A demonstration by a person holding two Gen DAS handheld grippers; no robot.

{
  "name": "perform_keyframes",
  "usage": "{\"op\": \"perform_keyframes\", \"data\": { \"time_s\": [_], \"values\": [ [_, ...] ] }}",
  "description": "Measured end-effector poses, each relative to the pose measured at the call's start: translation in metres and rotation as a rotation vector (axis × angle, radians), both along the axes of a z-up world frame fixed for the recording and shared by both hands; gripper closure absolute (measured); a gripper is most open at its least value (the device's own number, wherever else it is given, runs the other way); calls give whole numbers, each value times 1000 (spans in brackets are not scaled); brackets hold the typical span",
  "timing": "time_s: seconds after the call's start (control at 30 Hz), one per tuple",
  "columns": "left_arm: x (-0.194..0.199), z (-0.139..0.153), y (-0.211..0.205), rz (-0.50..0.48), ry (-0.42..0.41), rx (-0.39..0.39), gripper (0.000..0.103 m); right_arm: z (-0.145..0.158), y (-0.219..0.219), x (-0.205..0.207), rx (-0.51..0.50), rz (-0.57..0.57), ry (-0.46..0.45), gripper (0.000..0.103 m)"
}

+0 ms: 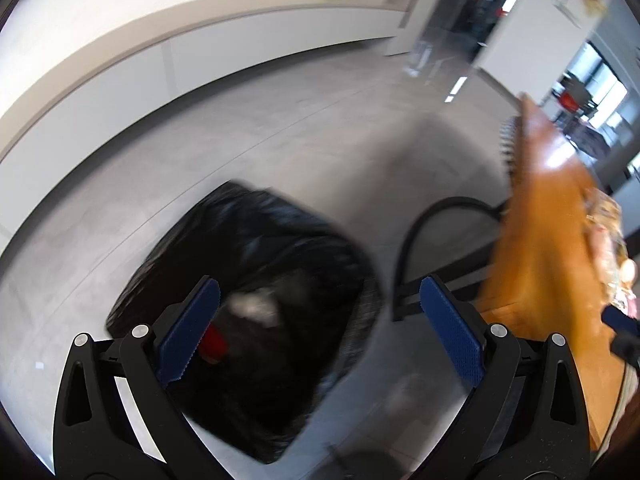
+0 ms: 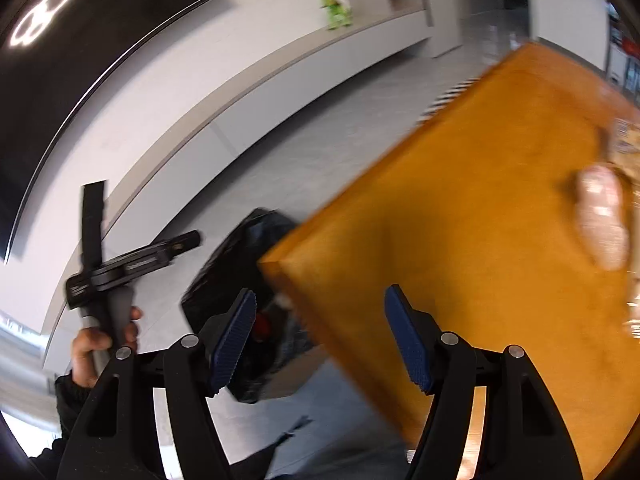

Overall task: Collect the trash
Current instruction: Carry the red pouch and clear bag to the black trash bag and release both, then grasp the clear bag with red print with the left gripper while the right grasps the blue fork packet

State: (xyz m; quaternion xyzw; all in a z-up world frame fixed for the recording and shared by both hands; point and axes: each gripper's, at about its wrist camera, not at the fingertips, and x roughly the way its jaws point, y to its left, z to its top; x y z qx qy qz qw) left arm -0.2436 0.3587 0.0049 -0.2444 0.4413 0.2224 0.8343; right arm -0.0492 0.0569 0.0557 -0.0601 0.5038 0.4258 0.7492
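On the grey floor point(image 1: 280, 128), a black-lined trash bin point(image 1: 248, 280) is recorded directly beneath the left gripper point(image 1: 320, 336), whose jaws stand wide open with nothing between them; the bin's open mouth fills the gap from about 9 to 12 o'clock of the jaws. Inside the bin, a crumpled pale scrap point(image 1: 256, 306) and a red item point(image 1: 214, 344) are noted, both blurred. From the right wrist view, the right gripper point(image 2: 320, 340) is logged with jaws parted and empty, held over the near corner of the wooden desk point(image 2: 480, 220); the bin is seen at its 10 o'clock, partly hidden behind the desk edge. Remaining trash is catalogued on the desk: a pale wrapped bundle point(image 2: 600, 224) at roughly 2 o'clock of the right jaws, its long axis running about 12 to 6, with further wrappers point(image 2: 628, 140) just beyond, too blurred to identify. The right gripper is judged the nearer to that bundle, the left the nearer to the bin. A person's hand point(image 2: 100, 344) on the left gripper's handle is entered at 9 o'clock.
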Motion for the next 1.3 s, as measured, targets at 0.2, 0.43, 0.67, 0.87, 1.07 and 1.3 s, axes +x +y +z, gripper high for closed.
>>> {"op": "perform_keyframes", "data": {
  "time_s": [0.2, 0.43, 0.67, 0.87, 1.07, 1.3],
  "values": [
    [70, 39, -62, -169, -68, 14, 6, 7, -99, 76, -46, -242, -7, 35],
    [156, 64, -158, -425, -88, 59, 6, -9, -183, 141, -171, -527, -25, 35],
    [205, 60, -220, -556, -81, 57, 6, -49, -173, 185, -269, -592, 29, 35],
    [231, 52, -238, -587, -51, 30, 6, -53, -173, 187, -266, -589, 21, 65],
    [272, 42, -273, -665, -11, 34, 6, -43, -211, 172, -143, -590, 74, 68],
    [304, 18, -311, -715, 51, 185, 21, -30, -231, 146, -116, -590, 62, 68]
  ]
}}
